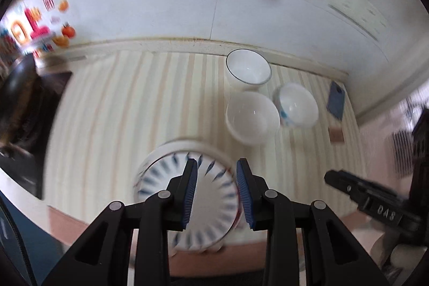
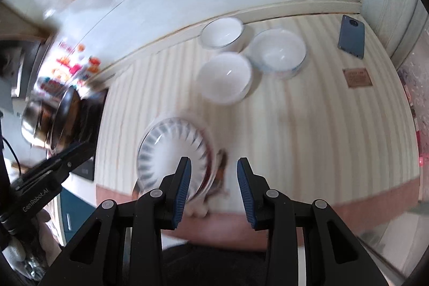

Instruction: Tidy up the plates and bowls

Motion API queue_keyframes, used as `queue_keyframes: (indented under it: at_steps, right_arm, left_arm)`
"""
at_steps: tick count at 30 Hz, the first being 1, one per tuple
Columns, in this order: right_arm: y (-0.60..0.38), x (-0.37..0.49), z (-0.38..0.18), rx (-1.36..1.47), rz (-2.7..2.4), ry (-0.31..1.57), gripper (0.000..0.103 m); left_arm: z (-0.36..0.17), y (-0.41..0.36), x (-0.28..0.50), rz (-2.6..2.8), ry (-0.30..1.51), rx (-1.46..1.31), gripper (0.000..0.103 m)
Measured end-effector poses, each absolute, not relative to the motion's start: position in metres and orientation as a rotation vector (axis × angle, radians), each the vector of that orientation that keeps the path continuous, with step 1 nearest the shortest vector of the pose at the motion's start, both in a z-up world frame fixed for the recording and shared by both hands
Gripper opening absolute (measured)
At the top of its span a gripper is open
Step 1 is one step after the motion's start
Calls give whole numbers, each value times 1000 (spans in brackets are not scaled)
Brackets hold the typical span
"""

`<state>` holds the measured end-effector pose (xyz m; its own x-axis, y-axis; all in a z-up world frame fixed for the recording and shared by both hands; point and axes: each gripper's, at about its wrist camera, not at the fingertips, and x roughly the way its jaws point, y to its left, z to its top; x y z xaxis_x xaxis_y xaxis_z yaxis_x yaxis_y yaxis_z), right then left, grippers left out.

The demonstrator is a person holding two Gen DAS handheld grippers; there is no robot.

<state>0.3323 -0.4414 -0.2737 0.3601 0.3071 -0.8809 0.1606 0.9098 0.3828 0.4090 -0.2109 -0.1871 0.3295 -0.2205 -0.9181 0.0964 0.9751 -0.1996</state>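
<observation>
My left gripper (image 1: 216, 190) fingers released over blue-patterned plate (image 1: 187, 205); right gripper (image 2: 214, 189) released, plate at 10 o'clock, blurry.

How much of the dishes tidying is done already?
The plates look done: they sit in one plate stack near the table's front edge. Nothing is in hand; the left gripper and right gripper are open. The three bowls remain separate, unstacked.

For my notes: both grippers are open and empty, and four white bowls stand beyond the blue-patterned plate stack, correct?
Nearly: there are three bowls, not four, as the right wrist view shows: one by the wall, one nearer, one to the right. Both the left gripper and right gripper are open and empty.
</observation>
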Motion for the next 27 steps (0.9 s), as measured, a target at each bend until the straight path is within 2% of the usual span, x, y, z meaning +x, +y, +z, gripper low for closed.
queue_keyframes:
  at_steps: [2, 12, 17, 27]
  right_arm:
    - [-457, 357, -286, 459, 109, 1230, 46]
    - [-490, 477, -391, 650, 163, 1409, 46]
    - [-493, 500, -437, 716, 126, 1469, 46]
    - [-489, 514, -476, 782, 90, 1512, 46]
  left_arm:
    - [-210, -216, 441, -207, 1277, -176, 28]
    - [-308, -241, 536, -227, 1510, -255, 28]
    - [-332, -258, 550, -259, 1552, -182, 28]
    - [-357, -291, 561, -304, 1581, -77, 27]
